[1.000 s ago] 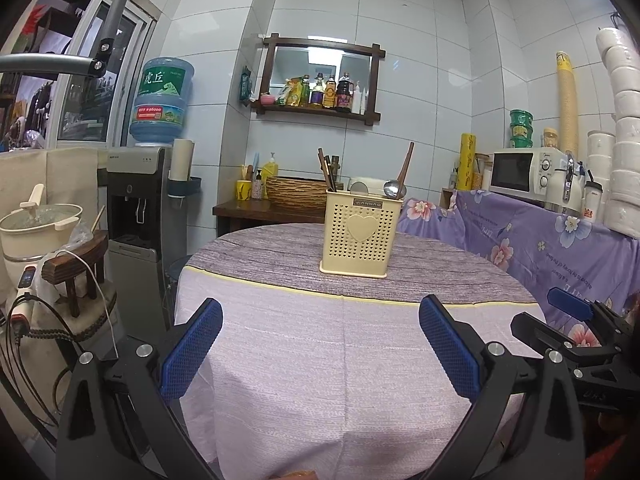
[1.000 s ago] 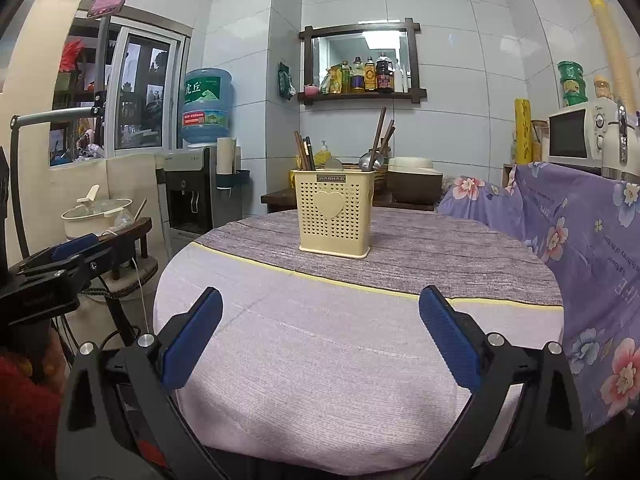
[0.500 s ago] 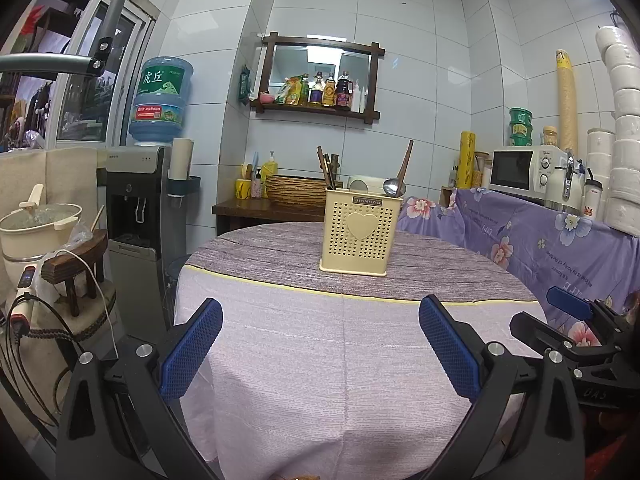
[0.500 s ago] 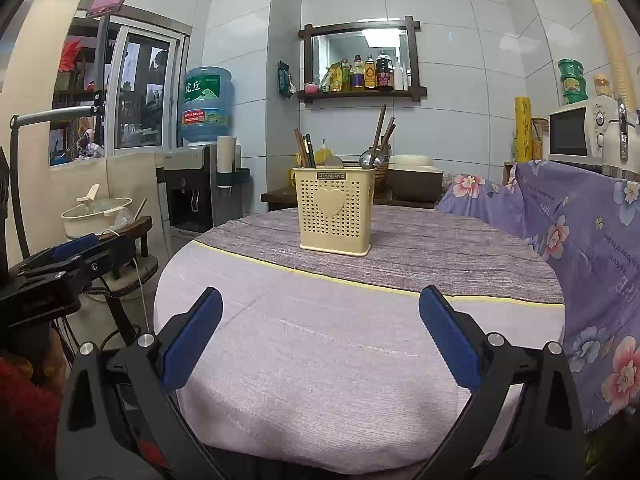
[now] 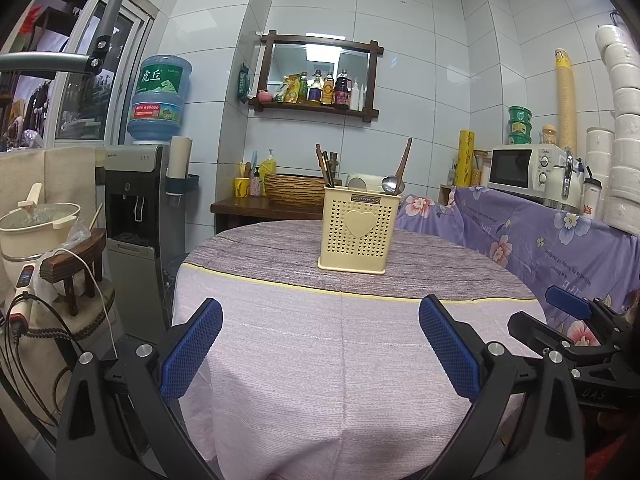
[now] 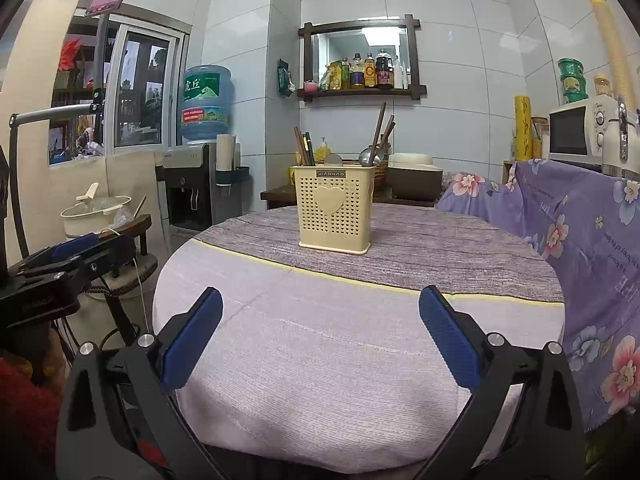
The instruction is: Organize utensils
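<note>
Left wrist: utensil holder upright.

Microwave, water dispenser, bottle shelf

This is a home kitchen. It has white tiled walls, a microwave on the right, a water cooler on the left, and sauce bottles on a far shelf.

Both views evenly bright, cool indoor light from overhead; ceiling lamp reflected in the wall mirror. Soft faint shadows on the desk. Tile sheen, mild glare. Sharp focus throughout. Strong fisheye bending at edges, black vignette in corners. Window dim.
</note>
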Available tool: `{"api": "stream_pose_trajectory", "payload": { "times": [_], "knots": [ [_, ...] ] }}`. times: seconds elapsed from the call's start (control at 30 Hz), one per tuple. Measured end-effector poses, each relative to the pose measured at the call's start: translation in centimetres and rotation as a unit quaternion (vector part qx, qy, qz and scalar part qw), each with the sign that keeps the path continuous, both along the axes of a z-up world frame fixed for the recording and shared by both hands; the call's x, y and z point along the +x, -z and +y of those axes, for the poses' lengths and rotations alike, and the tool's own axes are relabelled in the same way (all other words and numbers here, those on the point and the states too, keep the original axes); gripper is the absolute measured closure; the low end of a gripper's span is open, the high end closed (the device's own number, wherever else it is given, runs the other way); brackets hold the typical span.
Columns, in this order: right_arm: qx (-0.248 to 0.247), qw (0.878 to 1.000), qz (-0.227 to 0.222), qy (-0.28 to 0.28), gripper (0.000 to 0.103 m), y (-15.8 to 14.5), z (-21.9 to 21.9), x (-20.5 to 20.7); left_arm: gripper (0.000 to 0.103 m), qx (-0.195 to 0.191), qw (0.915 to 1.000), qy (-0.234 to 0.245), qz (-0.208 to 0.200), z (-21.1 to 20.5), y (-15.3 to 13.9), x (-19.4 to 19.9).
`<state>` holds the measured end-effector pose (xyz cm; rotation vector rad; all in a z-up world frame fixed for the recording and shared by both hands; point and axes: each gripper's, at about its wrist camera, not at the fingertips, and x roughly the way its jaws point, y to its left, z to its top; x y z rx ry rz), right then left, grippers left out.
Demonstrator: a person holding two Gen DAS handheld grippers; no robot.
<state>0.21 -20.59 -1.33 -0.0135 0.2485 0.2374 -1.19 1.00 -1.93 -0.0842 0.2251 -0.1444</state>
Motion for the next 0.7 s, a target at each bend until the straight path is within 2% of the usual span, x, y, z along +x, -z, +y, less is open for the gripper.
{"api": "stream_pose_trajectory", "payload": {
  "times": [0.7],
  "knots": [
    [0.001, 1.000, 0.004, 0.002, 0.006, 0.30, 0.08, 0.14, 0.005, 0.003, 1.0000, -0.001, 0.008, -0.27, 0.07, 0.23]
  ]
}}
